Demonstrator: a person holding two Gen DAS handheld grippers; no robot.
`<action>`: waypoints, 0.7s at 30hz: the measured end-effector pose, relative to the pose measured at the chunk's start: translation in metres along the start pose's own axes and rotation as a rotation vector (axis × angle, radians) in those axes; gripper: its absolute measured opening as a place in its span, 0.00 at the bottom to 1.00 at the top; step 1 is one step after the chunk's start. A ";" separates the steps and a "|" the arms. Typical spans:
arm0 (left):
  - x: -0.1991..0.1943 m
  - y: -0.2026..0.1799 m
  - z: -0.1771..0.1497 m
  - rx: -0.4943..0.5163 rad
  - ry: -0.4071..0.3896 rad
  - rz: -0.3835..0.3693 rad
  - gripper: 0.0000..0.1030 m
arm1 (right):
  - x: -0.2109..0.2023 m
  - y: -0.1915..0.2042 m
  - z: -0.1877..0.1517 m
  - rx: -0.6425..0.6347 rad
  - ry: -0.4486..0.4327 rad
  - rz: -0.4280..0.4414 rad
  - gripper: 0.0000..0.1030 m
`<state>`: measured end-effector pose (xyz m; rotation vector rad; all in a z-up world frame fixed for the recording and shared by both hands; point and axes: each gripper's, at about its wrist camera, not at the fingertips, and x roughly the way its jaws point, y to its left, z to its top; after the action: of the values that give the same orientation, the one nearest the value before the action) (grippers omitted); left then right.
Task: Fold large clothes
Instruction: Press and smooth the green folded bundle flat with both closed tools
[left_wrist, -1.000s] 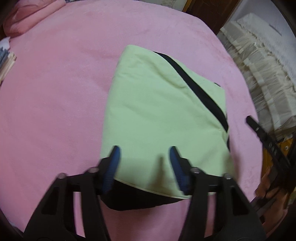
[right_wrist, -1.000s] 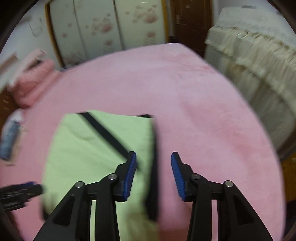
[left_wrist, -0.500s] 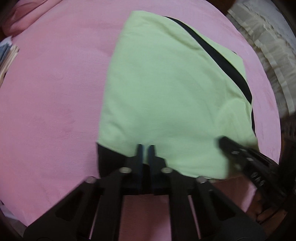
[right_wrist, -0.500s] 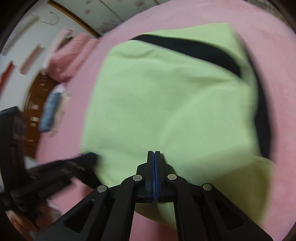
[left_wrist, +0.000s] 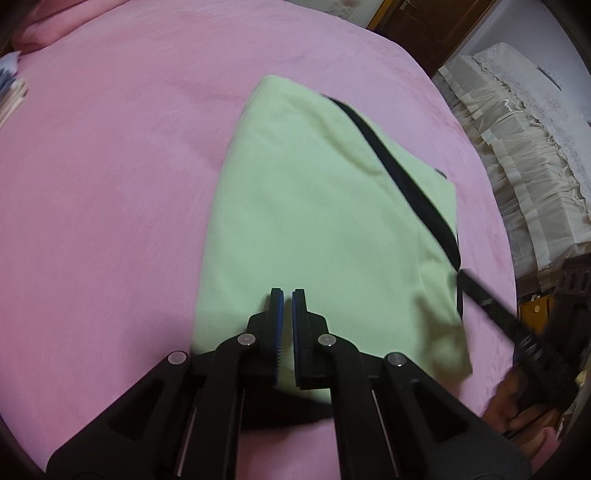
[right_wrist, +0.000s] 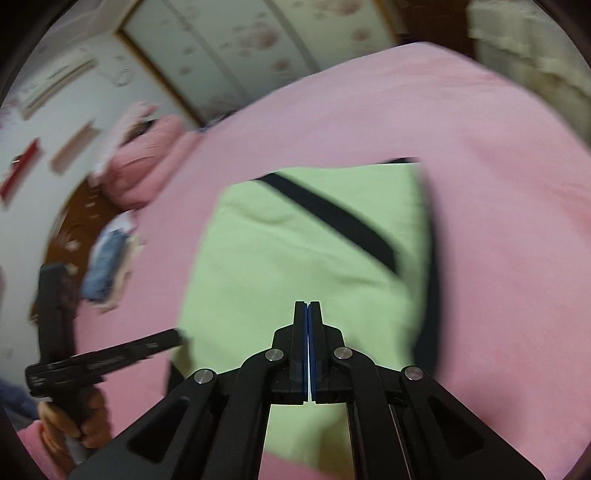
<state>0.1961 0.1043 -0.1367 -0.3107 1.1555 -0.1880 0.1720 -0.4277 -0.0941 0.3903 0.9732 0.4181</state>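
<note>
Both the left gripper (left_wrist: 287, 295) and right gripper (right_wrist: 307, 308), open a second ago, have clamped the near hem of the pale-green, black-striped folded garment (left_wrist: 314, 221), ready for folding away.

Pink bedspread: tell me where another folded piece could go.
The pink bedspread lies bare left of the green garment, up to the pink pillow, and beyond the garment's far edge. The right strip toward the cream frilled cover is narrow, with the right gripper there. The near edge holds both grippers.
</note>
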 end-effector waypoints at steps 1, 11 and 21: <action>0.006 -0.002 0.009 0.001 -0.014 -0.013 0.01 | 0.014 0.003 0.003 -0.009 0.013 0.023 0.00; 0.045 0.000 0.050 -0.030 -0.064 0.023 0.01 | 0.061 -0.077 0.038 0.167 -0.062 -0.170 0.00; 0.016 -0.004 0.036 0.008 -0.034 0.000 0.01 | 0.003 -0.067 0.026 0.032 -0.095 -0.125 0.00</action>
<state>0.2352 0.1007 -0.1359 -0.3061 1.1205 -0.1864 0.2068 -0.4866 -0.1161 0.3729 0.9074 0.2681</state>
